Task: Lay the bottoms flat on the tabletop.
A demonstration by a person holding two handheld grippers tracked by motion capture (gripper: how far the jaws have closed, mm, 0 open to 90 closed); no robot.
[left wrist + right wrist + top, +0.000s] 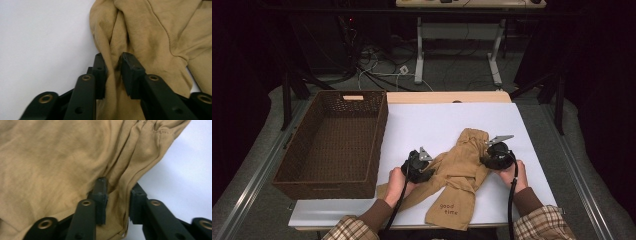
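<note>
Tan garment (457, 175) lay crumpled at near edge of white tabletop (422, 125), right of centre; hem nearest person bore stitched "good time" (448, 209); left gripper (424, 169) pinched fold of sleeve side, jaws nearly closed with cloth between pads (100, 72); right gripper (493, 150) likewise narrowed on bunched fabric at opposite side, pads (101, 192) pressing cloth; step judged: both-sided grasp to lift or fold garment; next move called for even raise, keeping both pinches firm; woven brown basket (332, 145) stood at left edge.
</note>
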